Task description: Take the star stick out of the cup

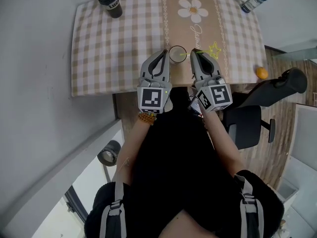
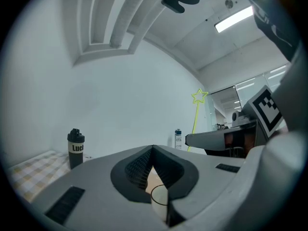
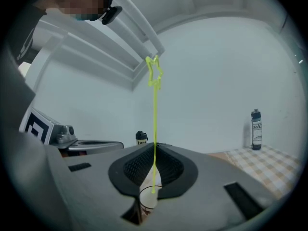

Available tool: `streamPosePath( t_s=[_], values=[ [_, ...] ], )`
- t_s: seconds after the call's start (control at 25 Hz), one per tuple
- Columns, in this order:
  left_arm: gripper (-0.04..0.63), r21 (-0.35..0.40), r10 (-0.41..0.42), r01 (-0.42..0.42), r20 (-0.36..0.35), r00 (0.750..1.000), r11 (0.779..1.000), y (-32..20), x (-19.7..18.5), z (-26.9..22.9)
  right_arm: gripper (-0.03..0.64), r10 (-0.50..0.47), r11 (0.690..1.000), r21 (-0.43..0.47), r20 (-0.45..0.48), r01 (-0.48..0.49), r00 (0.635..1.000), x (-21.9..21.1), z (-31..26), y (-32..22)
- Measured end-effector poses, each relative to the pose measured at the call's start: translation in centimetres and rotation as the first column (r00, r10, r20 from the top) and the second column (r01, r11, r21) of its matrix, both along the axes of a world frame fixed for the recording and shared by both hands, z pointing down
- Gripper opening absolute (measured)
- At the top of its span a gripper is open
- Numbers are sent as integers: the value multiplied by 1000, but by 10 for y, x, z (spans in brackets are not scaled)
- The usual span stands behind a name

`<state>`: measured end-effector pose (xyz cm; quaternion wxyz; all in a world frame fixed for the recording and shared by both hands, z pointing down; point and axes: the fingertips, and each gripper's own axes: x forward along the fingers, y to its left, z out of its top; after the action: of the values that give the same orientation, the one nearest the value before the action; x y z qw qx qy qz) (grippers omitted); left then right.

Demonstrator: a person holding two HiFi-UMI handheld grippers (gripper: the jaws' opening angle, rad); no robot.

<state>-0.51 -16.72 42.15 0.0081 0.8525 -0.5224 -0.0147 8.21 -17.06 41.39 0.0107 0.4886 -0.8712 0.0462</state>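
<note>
Star stick (image 3: 154, 129): a thin yellow-green wire with an outline star on top. It stands between the tips of my right gripper (image 3: 154, 147). From the head view the star hangs just right of those tips, over the beige runner (image 1: 198, 29).
Stick's lower end: it stops at the level of the cup's rim in my right gripper view. I cannot tell whether the tip is inside the mouth or just clear of it.
Right fingers: clenched on the stick, with the dark ribbed pads meeting on the wire a little above its lower end.
Cup (image 1: 177, 54): a small pale cup with a dark rim, upright on the runner near the front edge of the cloth. It stands between my two grippers' tips.
Left gripper (image 2: 153, 149): pads pressed together tip to tip, with nothing pinched between them. Its tips lie just beside the cup's left side, and the cup shows in the gap below the pads.
My wrist: a bead bracelet (image 1: 147, 118) sits behind the left gripper.
Cloth: a checked tablecloth (image 1: 114, 48) lies on either side of the runner, which has a daisy printed at its far end.
Far corners: a black tumbler (image 1: 110, 3) stands at the left and a bottle (image 1: 254, 1) at the right, both well apart from the cup.
Right edge: an orange (image 1: 261, 73) rests near the front corner.
Off the table: a black office chair (image 1: 257, 108) is on my right.
</note>
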Motion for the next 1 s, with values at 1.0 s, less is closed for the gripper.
streamPosePath(
  t_s=[1.0],
  values=[
    [0, -20, 1, -1, -5, 1000, 1000, -5, -2, 8, 11, -54, 998, -15, 47, 54, 997, -6, -5, -3]
  ],
)
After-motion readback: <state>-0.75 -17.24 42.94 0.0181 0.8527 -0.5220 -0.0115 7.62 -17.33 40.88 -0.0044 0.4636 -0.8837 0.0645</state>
